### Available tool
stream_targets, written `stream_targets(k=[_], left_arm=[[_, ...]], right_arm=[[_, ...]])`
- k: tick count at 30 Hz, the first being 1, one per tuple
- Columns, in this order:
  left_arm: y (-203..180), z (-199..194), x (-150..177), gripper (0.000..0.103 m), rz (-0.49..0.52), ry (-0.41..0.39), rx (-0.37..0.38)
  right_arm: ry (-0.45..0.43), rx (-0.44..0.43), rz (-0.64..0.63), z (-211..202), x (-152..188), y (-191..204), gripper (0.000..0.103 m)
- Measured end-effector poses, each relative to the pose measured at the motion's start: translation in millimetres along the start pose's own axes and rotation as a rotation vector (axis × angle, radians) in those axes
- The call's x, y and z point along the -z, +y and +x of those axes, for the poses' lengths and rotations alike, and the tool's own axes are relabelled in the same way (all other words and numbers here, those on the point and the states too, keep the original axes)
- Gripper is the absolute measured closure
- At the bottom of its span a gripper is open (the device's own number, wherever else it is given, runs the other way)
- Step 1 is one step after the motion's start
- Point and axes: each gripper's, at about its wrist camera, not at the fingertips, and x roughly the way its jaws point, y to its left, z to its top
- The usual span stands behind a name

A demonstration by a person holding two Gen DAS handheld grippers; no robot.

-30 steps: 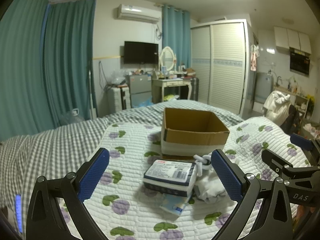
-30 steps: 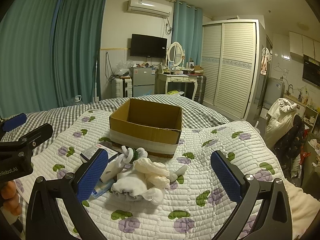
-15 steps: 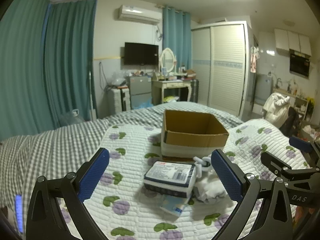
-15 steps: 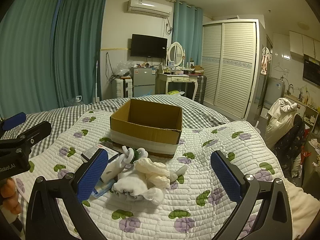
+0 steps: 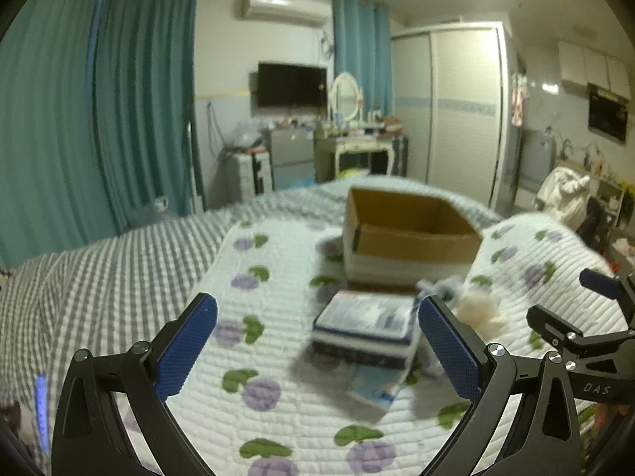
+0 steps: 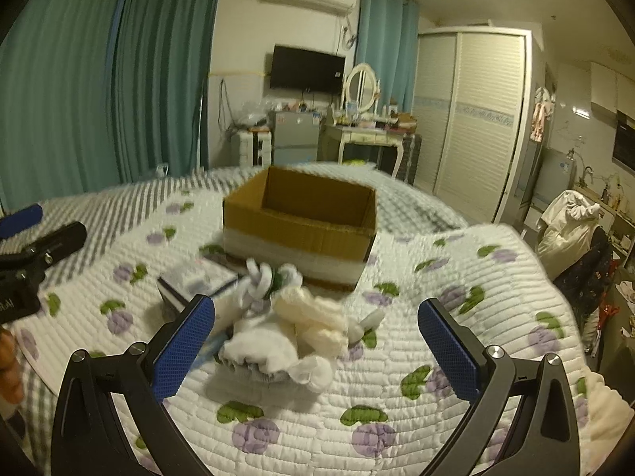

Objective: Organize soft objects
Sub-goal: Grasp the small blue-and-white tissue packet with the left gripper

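Soft pile: white and cream cloth items (image 6: 293, 337), heaped at centre of the right wrist view, on the quilt between the two blue pads; blurred, single pieces hard to tell apart.
Knotted white piece (image 6: 260, 277): at the pile's far edge, just before the box.
Packet: blue-and-white wrapped pack (image 5: 367, 327), centre of the left wrist view, just left of the pile; a flat blue-white sachet (image 5: 377, 388) lies under its near edge.
Cardboard box (image 6: 305, 222): open-topped, upper centre, behind the pile; inside looks bare.
Quilt (image 6: 397, 416): white with purple and green print, over a grey checked bedcover (image 5: 99, 269).
Left gripper (image 5: 317, 347): jaws spread wide, holding nothing, above the quilt near the packet.
Right gripper (image 6: 316, 343): jaws spread wide, holding nothing, straddling the pile without visible contact.
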Motion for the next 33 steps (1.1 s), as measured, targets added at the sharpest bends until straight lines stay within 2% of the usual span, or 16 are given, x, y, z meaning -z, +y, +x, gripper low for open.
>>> stream_targets(k=[5,7,10,14,17,22,27,28,30,31,33], left_arm=[[2.1,36.1,24.0,0.000,-0.006,0.118,-0.007],[0.5,49.5,34.8,0.000,-0.002,0.166,-0.010],[-2.8,59.6,45.2,0.001,0.014,0.206,-0.013],[-7.7,67.1,54.9,0.002,0.027,0.235,0.032],[-14.6,75.4,61.4,0.002,0.059,0.261,0.036],[-29.5,89.9,73.6,0.007,0.101,0.320,0.076],[-44.7,107.9,80.1,0.007,0.107,0.362,0.145],[-47.3,113.5,80.6,0.009,0.106,0.369,0.150],[-51.6,126.3,83.0,0.028,0.103,0.402,0.177],[-51.8,130.5,84.0,0.031,0.091,0.414,0.201],[-51.0,130.8,84.3,0.042,0.067,0.416,0.242]], right_arm=[[0.116,-0.066,0.003,45.4,25.0,5.3,0.003],[0.162,-0.096,-0.001,62.4,34.8,10.3,0.010],[0.206,-0.140,0.002,78.2,46.6,16.3,0.015],[0.226,-0.186,-0.010,93.5,51.1,27.2,0.022],[0.241,-0.206,-0.022,102.6,51.7,30.1,0.032],[0.225,-0.222,0.006,96.7,50.9,21.1,0.049],[0.217,-0.242,0.034,92.2,49.2,13.0,0.058],[0.214,-0.244,0.035,91.0,49.1,12.4,0.060],[0.209,-0.245,0.032,88.1,49.2,12.9,0.062],[0.207,-0.245,0.029,87.6,49.1,13.5,0.063],[0.206,-0.246,0.028,86.5,49.0,12.9,0.065]])
